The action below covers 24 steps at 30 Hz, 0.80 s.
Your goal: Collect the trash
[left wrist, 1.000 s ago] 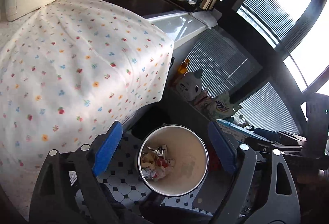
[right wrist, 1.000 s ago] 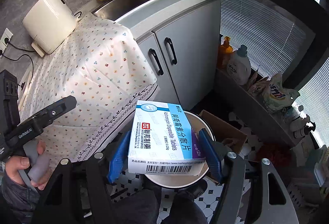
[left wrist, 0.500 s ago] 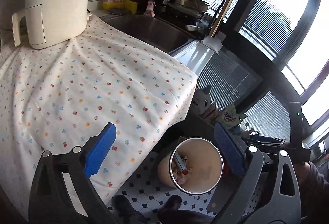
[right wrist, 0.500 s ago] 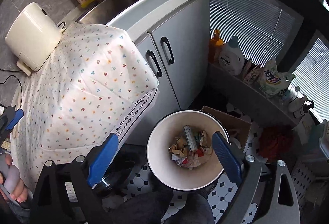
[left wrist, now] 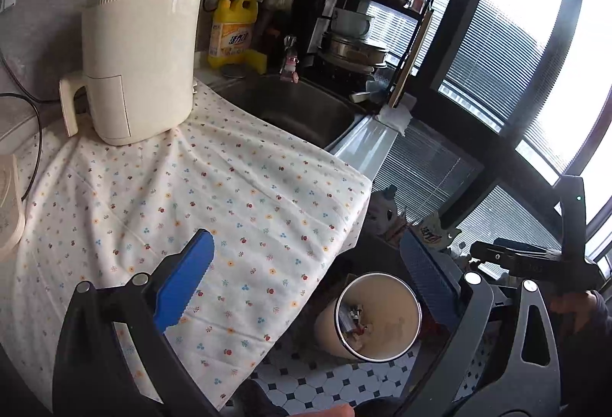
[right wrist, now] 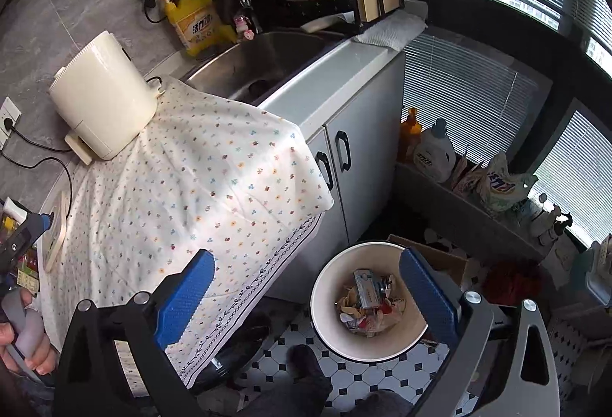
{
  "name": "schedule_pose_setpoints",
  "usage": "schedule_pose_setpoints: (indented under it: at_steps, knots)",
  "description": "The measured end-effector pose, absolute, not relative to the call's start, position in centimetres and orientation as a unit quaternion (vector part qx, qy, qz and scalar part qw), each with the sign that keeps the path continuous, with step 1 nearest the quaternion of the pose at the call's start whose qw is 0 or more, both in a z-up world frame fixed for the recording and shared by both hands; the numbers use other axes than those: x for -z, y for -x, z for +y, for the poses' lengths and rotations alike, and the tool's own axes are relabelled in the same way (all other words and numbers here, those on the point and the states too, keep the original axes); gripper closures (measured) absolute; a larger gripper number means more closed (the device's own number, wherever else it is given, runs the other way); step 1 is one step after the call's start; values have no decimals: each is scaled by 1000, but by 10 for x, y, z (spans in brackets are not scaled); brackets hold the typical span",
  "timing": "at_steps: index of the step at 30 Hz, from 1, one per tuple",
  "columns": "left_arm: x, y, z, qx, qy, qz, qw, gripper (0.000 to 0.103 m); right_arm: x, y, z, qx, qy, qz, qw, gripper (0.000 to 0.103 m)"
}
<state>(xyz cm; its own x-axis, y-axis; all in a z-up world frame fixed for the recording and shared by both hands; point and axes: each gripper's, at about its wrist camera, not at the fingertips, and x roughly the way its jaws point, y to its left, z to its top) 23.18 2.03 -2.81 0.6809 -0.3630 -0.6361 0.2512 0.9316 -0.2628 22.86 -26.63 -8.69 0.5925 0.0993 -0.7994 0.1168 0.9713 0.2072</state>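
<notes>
Right claw point(right wrist: 306, 296) spread, empty, jaws just opened; trash point(right wrist: 367, 304) lies below in the bin point(right wrist: 325, 306).

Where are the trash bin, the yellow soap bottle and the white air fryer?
trash bin point(right wrist: 325, 317), right wrist view, inner wall.
yellow soap bottle point(right wrist: 197, 25), right wrist view, label.
white air fryer point(left wrist: 141, 61), left wrist view, front.

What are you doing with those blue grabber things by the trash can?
A person is picking up trash with a grabber in each hand. Both the right gripper and the left gripper have just been opening and hold nothing. A medicine box lies on the crumpled wrappers in the white trash can on the floor, beside the flowered cloth on the counter.
</notes>
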Motion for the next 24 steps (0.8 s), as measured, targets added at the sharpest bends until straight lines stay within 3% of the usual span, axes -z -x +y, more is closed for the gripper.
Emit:
schedule_pose_setpoints:
  at_steps: [12, 24]
  knots:
    - [-20, -139, -20, 94, 86, 311, 942, 6, 12, -157, -293, -62, -78, 382, 919, 8]
    - [-49, -38, -79, 40, 86, 272, 958, 6, -6, -73, -335, -118, -58, 343, 930, 8]
